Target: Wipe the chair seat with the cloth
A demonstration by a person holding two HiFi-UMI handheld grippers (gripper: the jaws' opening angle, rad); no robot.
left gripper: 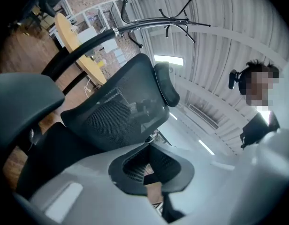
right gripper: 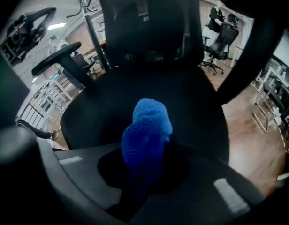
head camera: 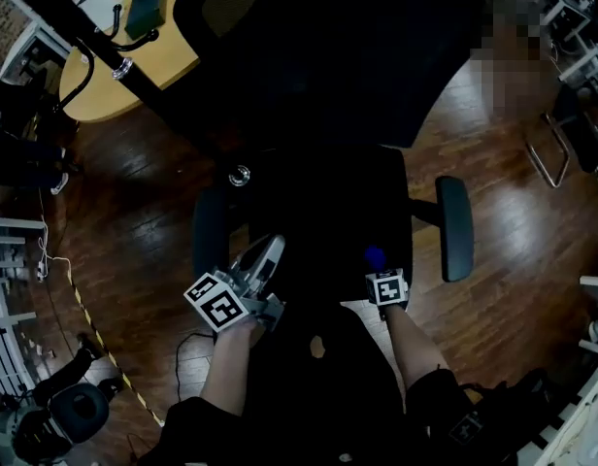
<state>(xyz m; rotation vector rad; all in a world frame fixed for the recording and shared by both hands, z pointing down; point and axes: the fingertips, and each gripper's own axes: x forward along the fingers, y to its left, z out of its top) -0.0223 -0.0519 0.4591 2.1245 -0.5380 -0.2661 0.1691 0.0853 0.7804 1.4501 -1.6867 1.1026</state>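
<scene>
My right gripper (right gripper: pixel 145 159) is clamped on the cloth (right gripper: pixel 148 125) at the chair seat's (right gripper: pixel 196 107) front edge. I should press it flat and sweep in overlapping passes. My left gripper (left gripper: pixel 151 172) is closed and empty.

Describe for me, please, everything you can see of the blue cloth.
The blue cloth is a bright, fluffy fabric with a looped pile, much like microfibre. It is bunched into a rounded wad rather than spread flat. The right tool is shut on its lower part, and the wad sticks out forward beyond the jaws. It sits over the front part of the black chair seat, pointing toward the backrest. Whether it presses on the seat cannot be told.
</scene>
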